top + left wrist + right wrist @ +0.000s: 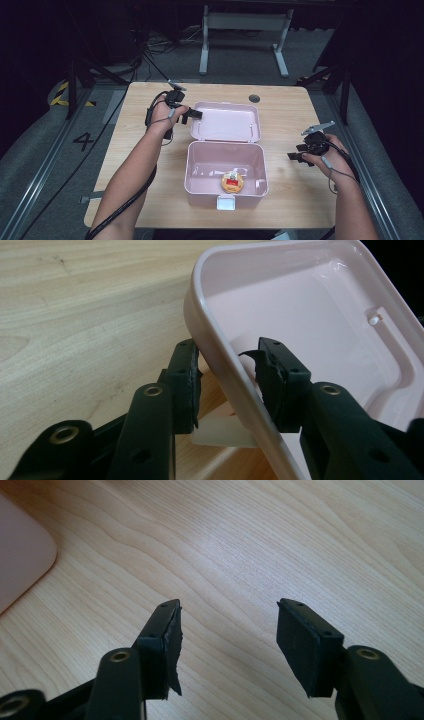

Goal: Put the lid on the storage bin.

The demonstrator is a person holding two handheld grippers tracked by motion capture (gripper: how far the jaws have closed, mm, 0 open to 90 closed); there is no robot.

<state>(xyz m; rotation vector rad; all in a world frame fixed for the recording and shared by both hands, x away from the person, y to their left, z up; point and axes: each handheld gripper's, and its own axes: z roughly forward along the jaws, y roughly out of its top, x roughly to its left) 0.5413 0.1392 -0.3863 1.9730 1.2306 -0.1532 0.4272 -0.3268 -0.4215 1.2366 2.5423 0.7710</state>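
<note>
A pale pink box stands open at the table's middle, its lid laid back flat behind it. Inside the box, near the front, lies a small round orange and red item. My left gripper is at the lid's left edge. In the left gripper view the lid's rim runs between the jaws, and my left gripper is shut on it. My right gripper hovers open over bare wood to the right of the box. In its own view the right gripper holds nothing, and a pink corner shows at the left.
A white latch hangs at the box's front. A white hinge tab sits below the lid's rim. A dark round grommet marks the table's far side. Beyond the wooden table stand a white frame and cables on the floor.
</note>
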